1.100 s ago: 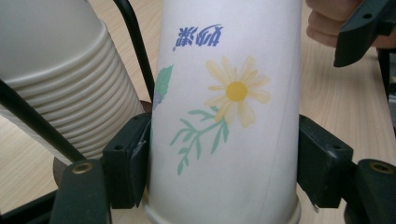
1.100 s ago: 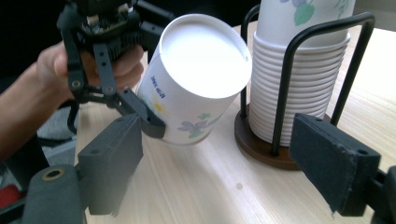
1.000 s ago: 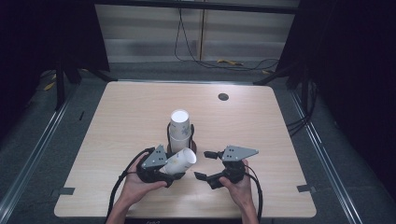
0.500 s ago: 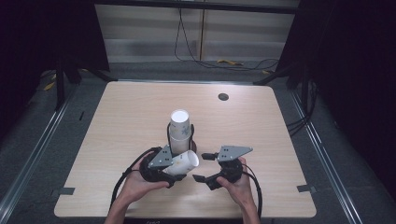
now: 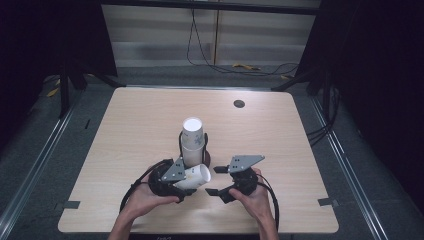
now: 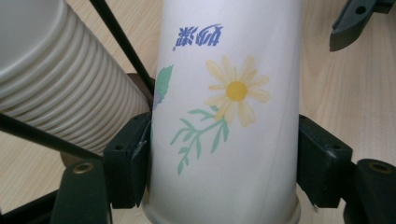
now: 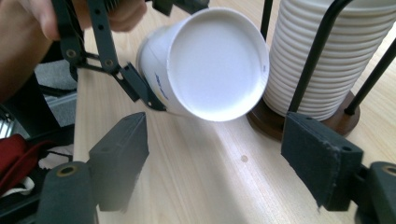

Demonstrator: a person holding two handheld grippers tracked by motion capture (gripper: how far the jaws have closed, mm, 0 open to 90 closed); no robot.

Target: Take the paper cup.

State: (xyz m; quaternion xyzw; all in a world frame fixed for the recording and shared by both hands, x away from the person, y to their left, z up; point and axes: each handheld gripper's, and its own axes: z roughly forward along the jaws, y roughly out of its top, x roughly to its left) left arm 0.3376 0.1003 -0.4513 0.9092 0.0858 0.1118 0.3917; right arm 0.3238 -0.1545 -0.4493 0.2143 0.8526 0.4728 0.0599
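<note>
Left hand-held gripper (image 6: 219, 186) clamped on a paper cup (image 6: 224, 116) lying sideways.

Since a second earlier the right hand-held gripper (image 5: 216, 181) had edged closer and its jaws had just been closing (nothing between them), while cup and stack of cups (image 5: 192, 140) stayed put on the pale wooden worktop (image 5: 125, 130); dark surroundings, cables (image 5: 215, 55) behind.

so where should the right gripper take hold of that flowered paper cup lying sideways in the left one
Grip the free wide end of the paper cup, near its rolled rim. The left gripper is shut on the narrower base end, and the cup lies level with its mouth facing the right gripper. Come straight in from that open side, jaws either side of the wall, clear of the cup stack beside it.
</note>
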